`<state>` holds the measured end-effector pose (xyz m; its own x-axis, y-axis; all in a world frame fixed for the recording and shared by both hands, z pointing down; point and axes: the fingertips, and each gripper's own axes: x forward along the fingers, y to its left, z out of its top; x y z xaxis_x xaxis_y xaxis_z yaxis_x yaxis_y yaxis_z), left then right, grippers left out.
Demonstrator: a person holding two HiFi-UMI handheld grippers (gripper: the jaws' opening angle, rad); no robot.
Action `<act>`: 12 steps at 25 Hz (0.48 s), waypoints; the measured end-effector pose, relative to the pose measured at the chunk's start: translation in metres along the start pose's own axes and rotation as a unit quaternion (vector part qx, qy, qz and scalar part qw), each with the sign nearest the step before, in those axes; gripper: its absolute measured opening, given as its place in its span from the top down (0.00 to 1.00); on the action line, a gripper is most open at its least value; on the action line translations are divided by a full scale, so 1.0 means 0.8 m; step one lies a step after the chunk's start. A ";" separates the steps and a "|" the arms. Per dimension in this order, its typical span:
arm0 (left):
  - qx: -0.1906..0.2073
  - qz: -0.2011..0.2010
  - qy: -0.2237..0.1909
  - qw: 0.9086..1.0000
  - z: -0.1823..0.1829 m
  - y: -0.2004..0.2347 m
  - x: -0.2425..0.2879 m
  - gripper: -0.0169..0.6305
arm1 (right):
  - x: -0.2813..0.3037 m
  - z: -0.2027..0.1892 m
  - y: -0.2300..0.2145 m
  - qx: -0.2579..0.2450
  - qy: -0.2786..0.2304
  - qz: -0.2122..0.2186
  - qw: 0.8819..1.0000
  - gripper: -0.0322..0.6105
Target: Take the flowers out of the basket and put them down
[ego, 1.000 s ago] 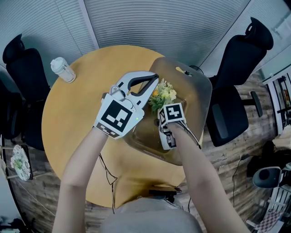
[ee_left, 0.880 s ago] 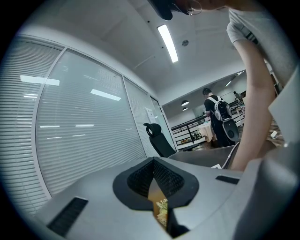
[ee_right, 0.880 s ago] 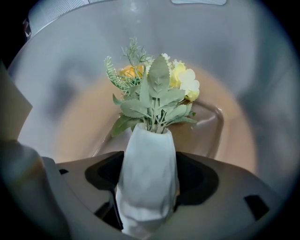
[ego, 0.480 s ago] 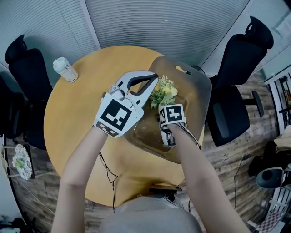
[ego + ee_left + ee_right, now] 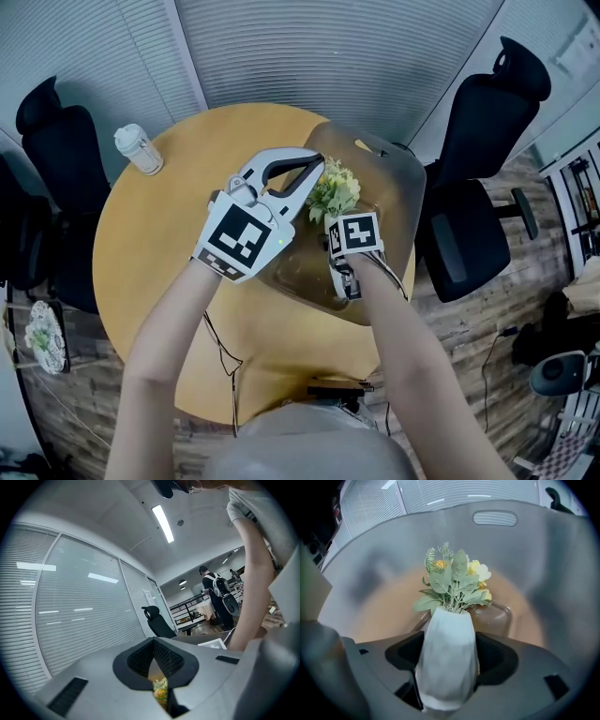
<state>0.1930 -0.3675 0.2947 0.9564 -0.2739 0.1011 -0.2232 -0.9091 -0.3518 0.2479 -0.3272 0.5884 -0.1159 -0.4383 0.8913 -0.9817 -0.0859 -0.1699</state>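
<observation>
right hand-held gripper grips white vase of flowers, now slightly higher inside basket at worktop far-right edge; left hand-held gripper pinches basket rim; lift-out begun.

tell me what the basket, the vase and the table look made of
The basket looks like thin smoky plastic: see-through walls, moulded handle slot. The vase is matte white and faceted, perhaps ceramic or plaster; no shine. The table is smooth warm-yellow wood or wood-look laminate; grain too faint to tell.
</observation>
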 end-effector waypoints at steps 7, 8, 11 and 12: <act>0.010 0.007 -0.005 1.000 0.020 -0.003 -0.013 0.97 | -0.024 0.013 0.007 0.001 -0.040 -0.002 0.999 0.39; 0.012 0.007 -0.005 1.000 0.022 -0.004 -0.015 0.97 | -0.026 0.015 0.008 0.002 -0.046 -0.004 0.999 0.39; 0.019 0.007 -0.005 1.000 0.028 -0.008 -0.020 0.97 | -0.036 0.018 0.009 0.003 -0.062 -0.008 0.998 0.39; 0.021 0.007 -0.005 1.000 0.031 -0.010 -0.022 0.97 | -0.040 0.020 0.010 0.002 -0.069 -0.009 0.998 0.39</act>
<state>0.1824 -0.3474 0.2724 0.9553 -0.2827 0.0861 -0.2284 -0.8912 -0.3919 0.2464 -0.3279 0.5520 -0.0765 -0.5550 0.8283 -0.9826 -0.0990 -0.1570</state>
